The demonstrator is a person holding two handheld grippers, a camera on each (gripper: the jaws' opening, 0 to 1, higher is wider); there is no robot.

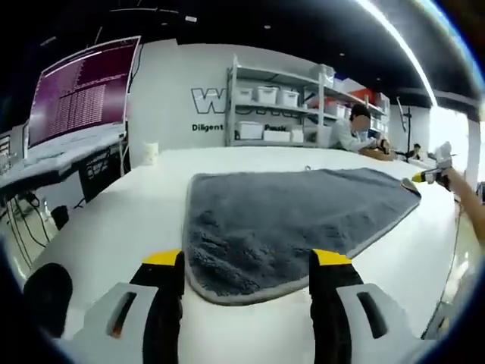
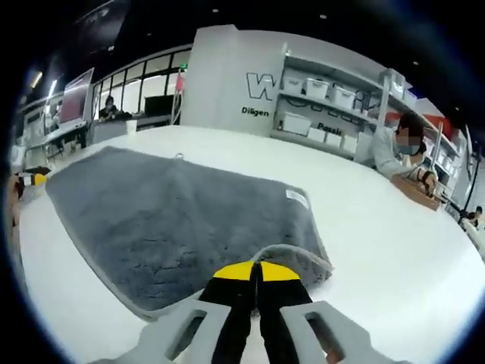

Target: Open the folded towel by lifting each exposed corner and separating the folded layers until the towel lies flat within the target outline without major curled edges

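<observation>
Your left gripper [image 1: 246,274] has its jaws apart, just before the near corner of the grey towel [image 1: 292,220] on the white table [image 1: 114,220]. Your right gripper [image 2: 256,273] is clamped on a curled corner; pulling unevenly may fold it again.
</observation>
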